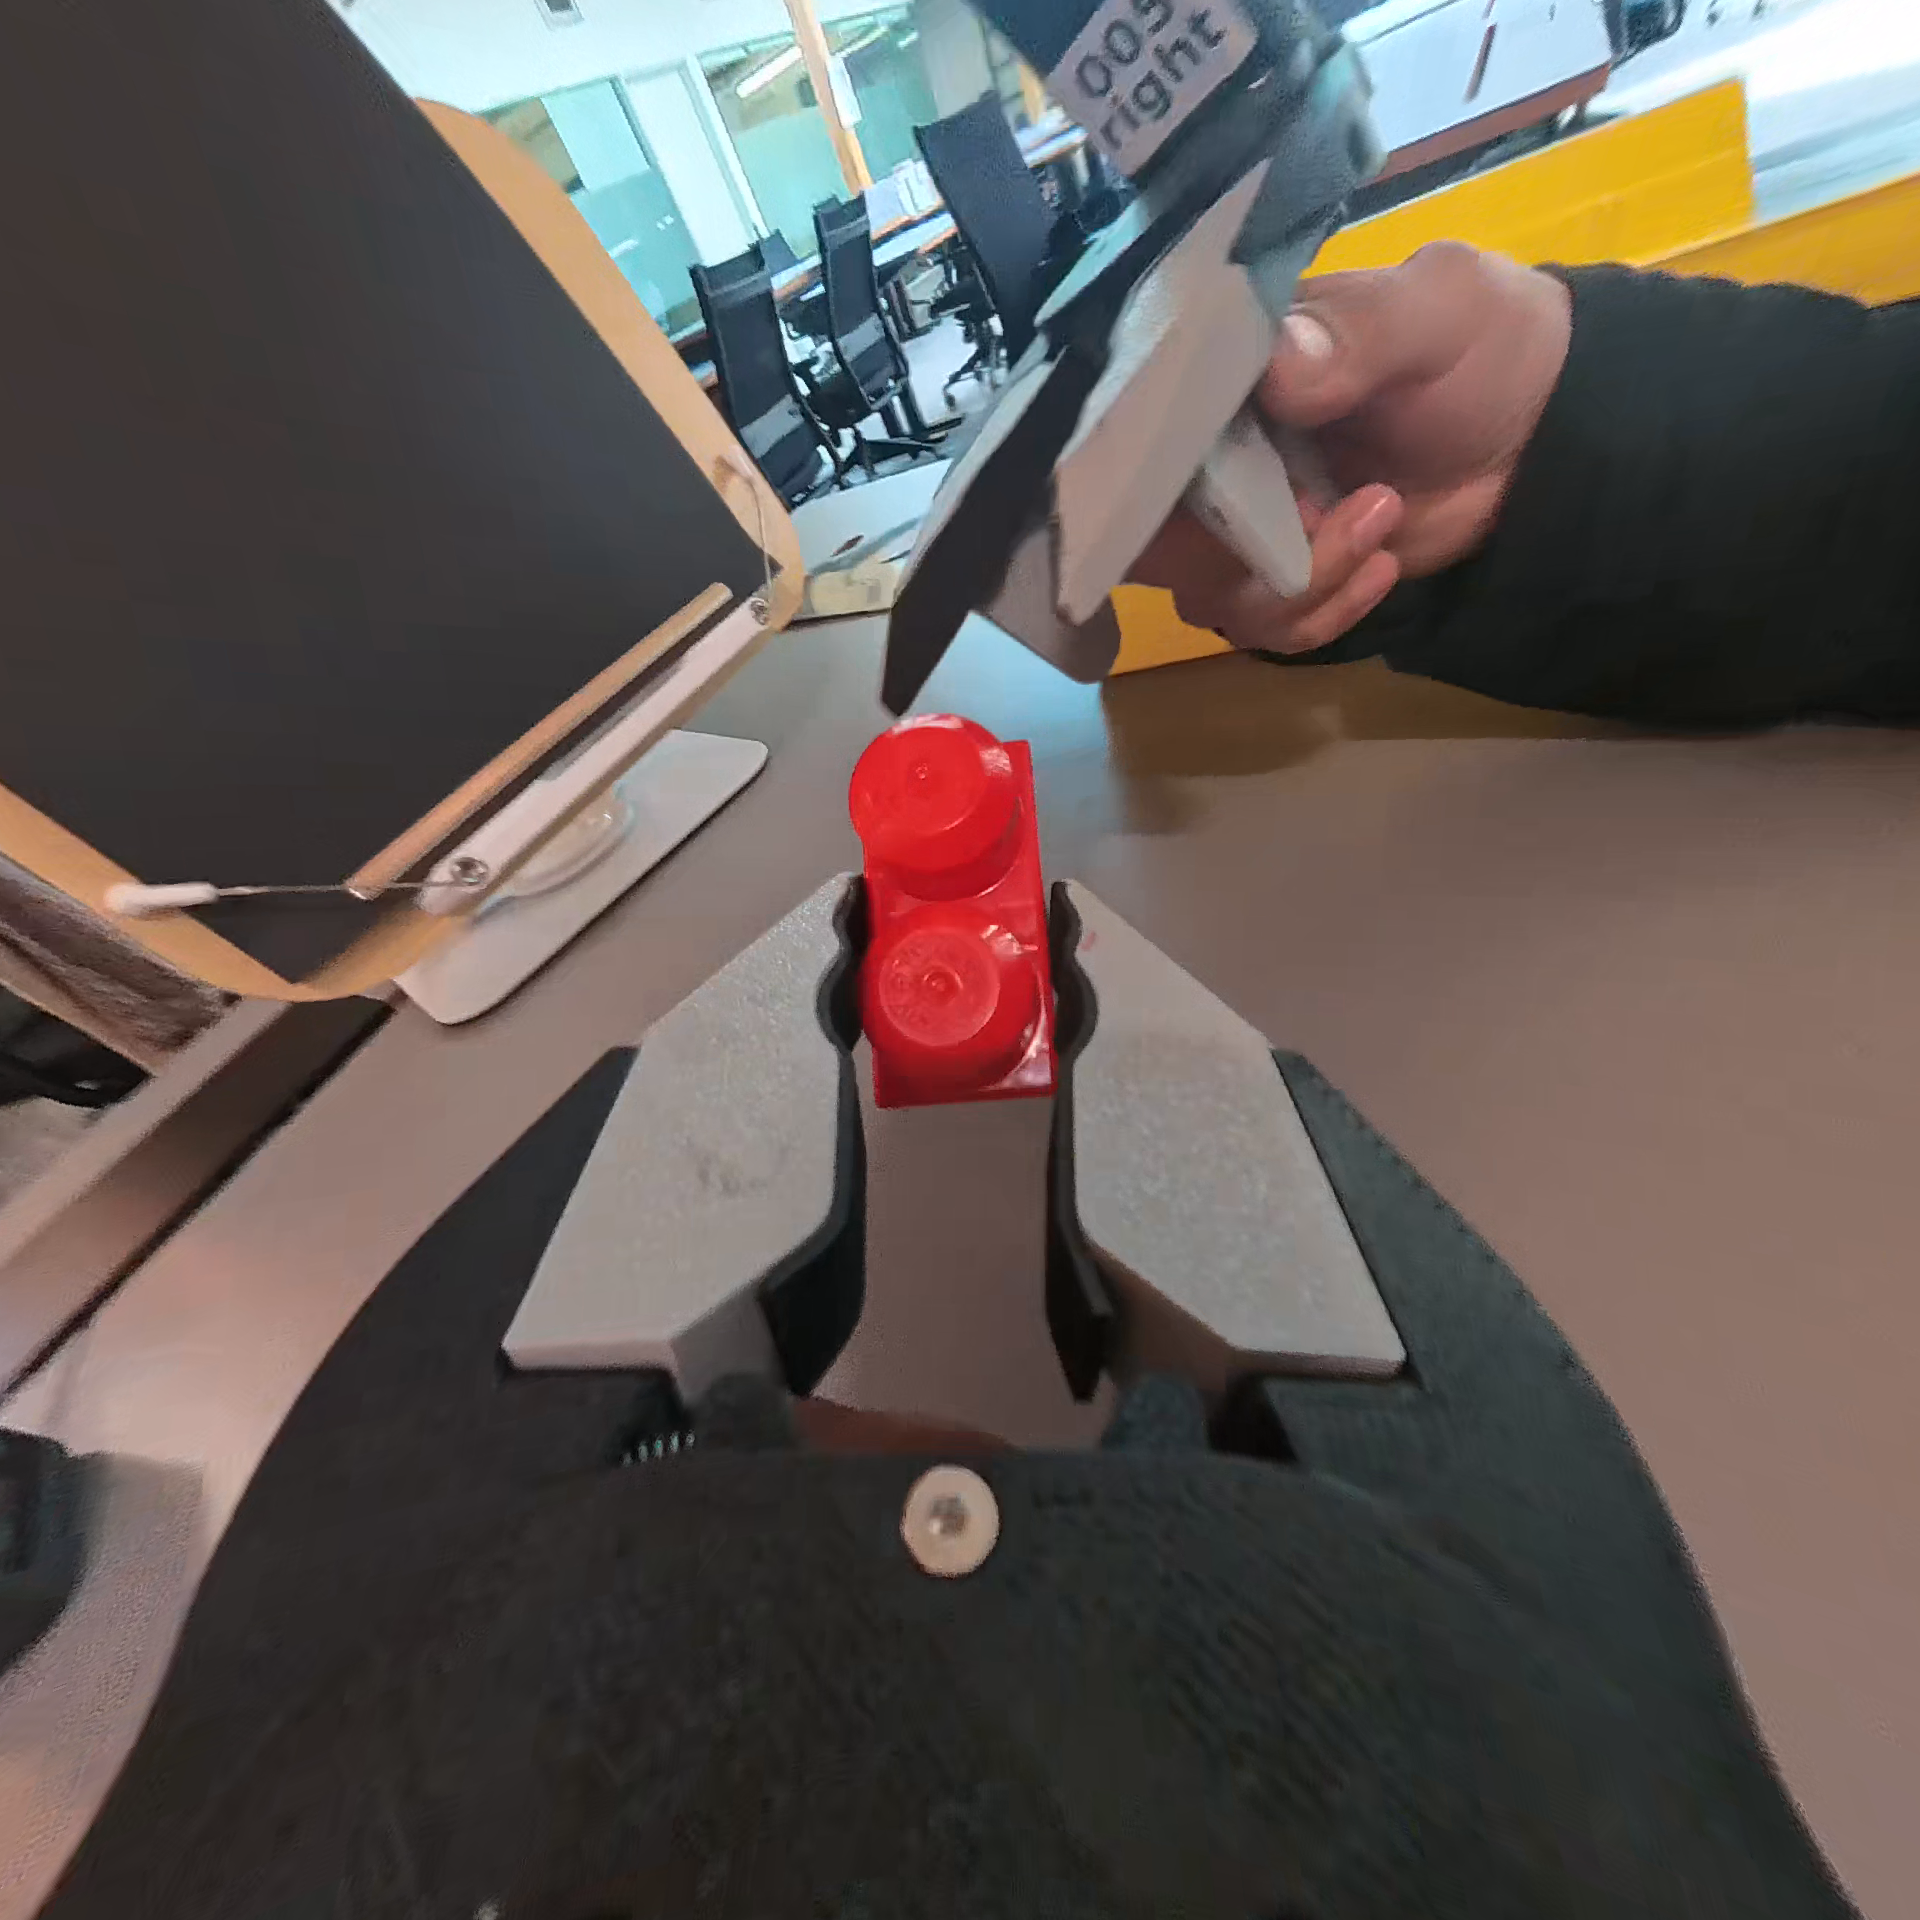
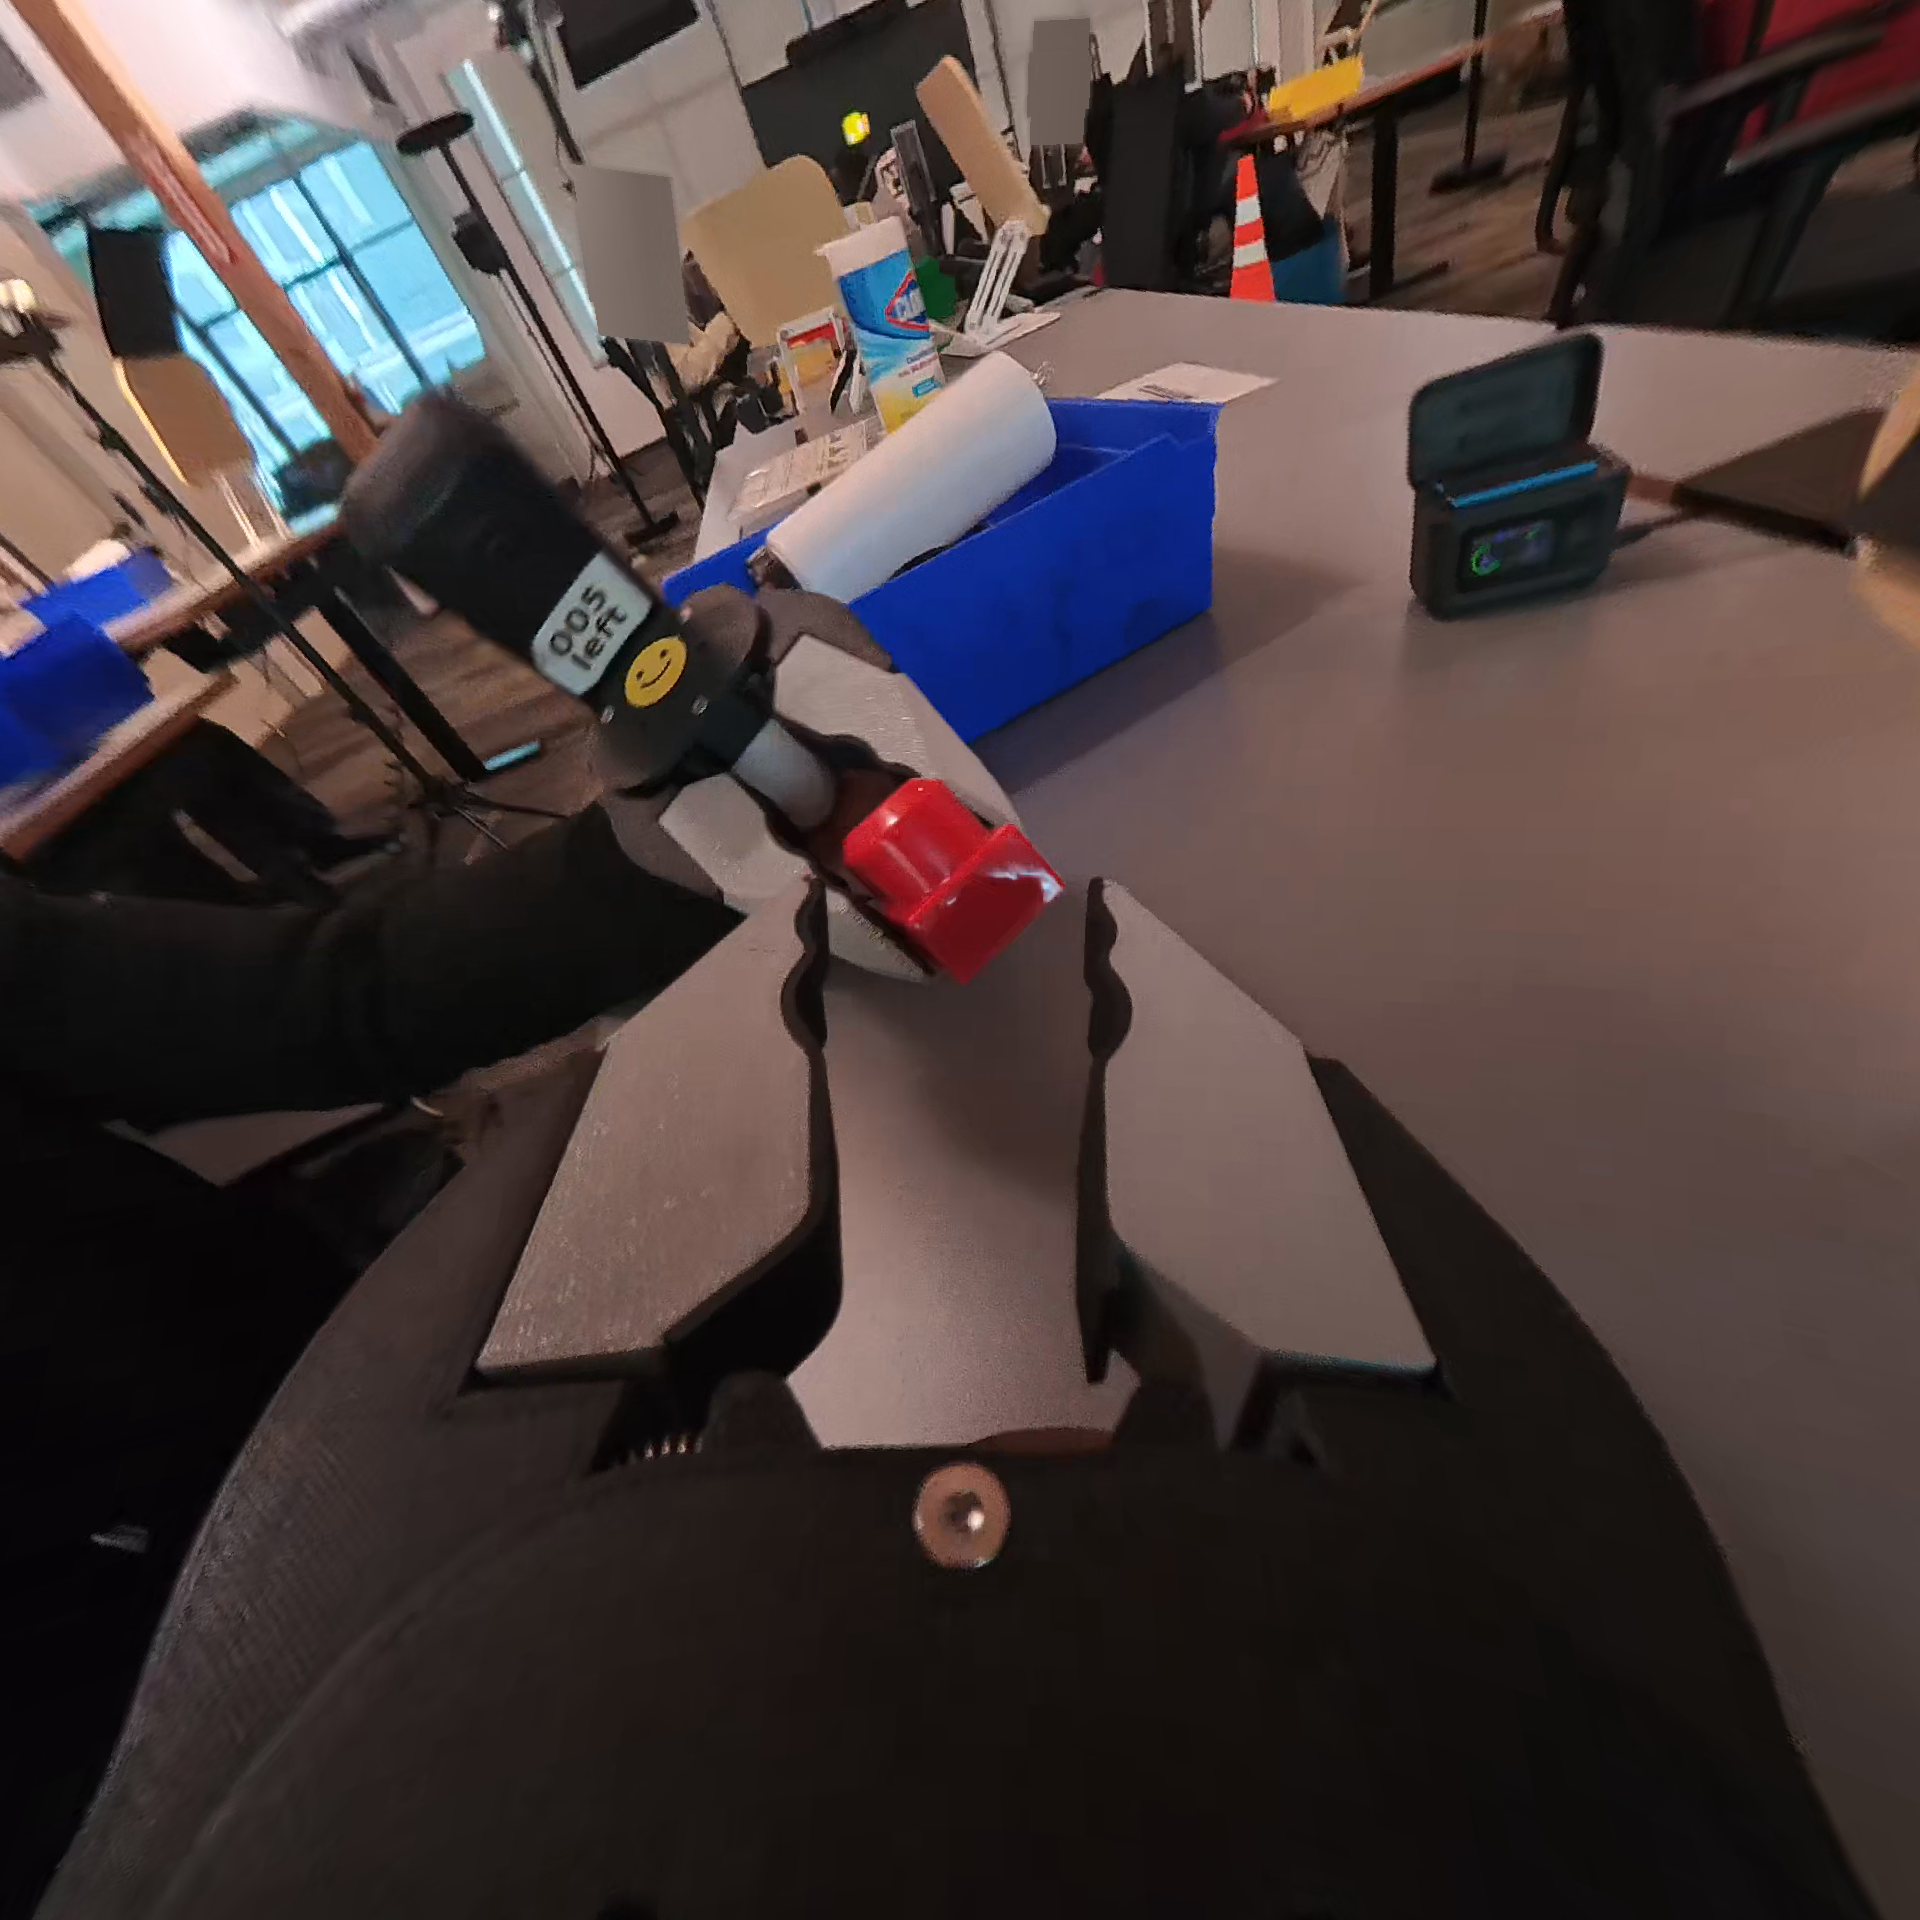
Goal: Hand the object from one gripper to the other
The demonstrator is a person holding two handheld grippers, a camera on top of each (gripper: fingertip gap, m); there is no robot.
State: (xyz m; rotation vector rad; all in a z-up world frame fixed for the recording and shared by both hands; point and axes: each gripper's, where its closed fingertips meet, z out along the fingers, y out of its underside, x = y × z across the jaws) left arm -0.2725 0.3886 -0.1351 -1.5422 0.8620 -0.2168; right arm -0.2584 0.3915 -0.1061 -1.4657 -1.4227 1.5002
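A red toy brick [image 1: 951,914] with two round studs sits between the tips of my left gripper [image 1: 954,935], which is shut on its near half and holds it above the grey table [image 1: 1455,1039]. In the right wrist view the same brick [image 2: 951,883] sticks out of the left gripper [image 2: 831,831], held by a dark-sleeved arm. My right gripper [image 2: 951,914] is open and empty, its tips just short of the brick. In the left wrist view the right gripper [image 1: 997,665] hangs just above and behind the brick, held by a bare hand [image 1: 1403,436].
A black panel on a stand [image 1: 312,468] stands to the left. A blue bin [image 2: 1039,561] with a white roll [image 2: 914,478] lies behind the brick. A wipes canister [image 2: 888,312] stands farther back. A small dark open case [image 2: 1512,488] sits on the table at the right. The tips of both grippers are at nearly the same place.
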